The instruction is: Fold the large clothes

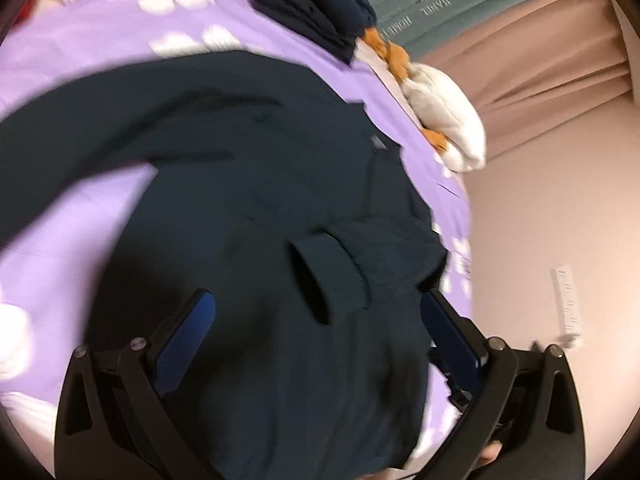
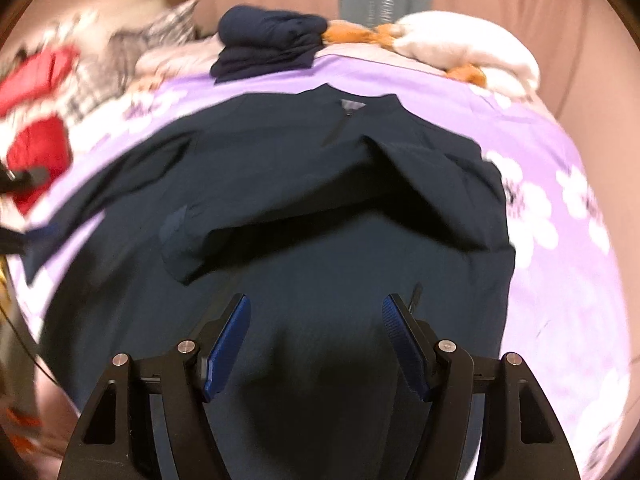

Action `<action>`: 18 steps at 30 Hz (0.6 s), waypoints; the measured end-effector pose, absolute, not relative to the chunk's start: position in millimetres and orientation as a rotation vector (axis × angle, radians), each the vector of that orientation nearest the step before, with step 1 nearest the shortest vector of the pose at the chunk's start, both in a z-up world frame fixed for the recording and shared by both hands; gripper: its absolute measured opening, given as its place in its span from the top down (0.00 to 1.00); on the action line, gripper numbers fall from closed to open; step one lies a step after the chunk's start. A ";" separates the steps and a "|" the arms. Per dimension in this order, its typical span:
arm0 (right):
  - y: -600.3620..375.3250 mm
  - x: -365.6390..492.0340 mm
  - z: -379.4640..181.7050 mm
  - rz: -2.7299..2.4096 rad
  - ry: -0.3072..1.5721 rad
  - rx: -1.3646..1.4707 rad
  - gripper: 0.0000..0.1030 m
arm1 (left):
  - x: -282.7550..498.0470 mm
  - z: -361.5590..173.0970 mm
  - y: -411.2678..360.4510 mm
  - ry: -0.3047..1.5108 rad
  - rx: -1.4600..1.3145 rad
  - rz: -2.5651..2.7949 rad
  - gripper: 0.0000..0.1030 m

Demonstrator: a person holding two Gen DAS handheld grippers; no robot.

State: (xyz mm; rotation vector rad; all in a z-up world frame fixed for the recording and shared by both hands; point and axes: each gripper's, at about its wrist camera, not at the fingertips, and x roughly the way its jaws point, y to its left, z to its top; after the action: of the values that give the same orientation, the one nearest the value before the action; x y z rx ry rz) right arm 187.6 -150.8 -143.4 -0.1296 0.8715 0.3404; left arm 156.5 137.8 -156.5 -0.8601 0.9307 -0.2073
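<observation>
Jacket (image 2: 280, 184), dark navy, lies spread front-up across the purple flowered bedspread (image 2: 560, 240), collar toward the far side of the bed; one sleeve (image 2: 328, 200) is already folded in across the chest, the other sleeve (image 1: 100, 120) trails out flat to the side, so the fold looks, to my judgement, only partly done. The lower body of the garment lies nearest both tools, presumably so the hem can be taken next; the left gripper (image 1: 320, 320) stands with its jaws wide apart over the cloth near a pocket flap (image 1: 328, 280), holding nothing; the right gripper (image 2: 316, 320) is likewise spread and empty above the hem region. Beyond the collar sits a folded dark garment (image 2: 272, 40), apparently set aside as finished; beside it a white-and-orange plush (image 2: 460, 48); red clothes (image 2: 40, 120) lie at the bed's far edge.
</observation>
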 end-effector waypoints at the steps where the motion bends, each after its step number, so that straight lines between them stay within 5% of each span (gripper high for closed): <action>1: -153.8 185.1 -144.4 0.342 0.867 -0.093 0.34 | 161.1 -162.8 133.5 0.944 -0.892 -0.236 0.01; 18: -161.1 191.4 -162.6 0.352 0.880 0.130 0.34 | 192.8 -199.1 82.5 1.042 -0.877 -0.314 0.01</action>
State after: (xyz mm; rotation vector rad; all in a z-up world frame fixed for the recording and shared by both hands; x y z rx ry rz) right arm 191.4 -161.1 -162.6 0.1296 0.8801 0.3518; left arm 192.8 82.5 -199.1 -0.8768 1.0421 -0.3137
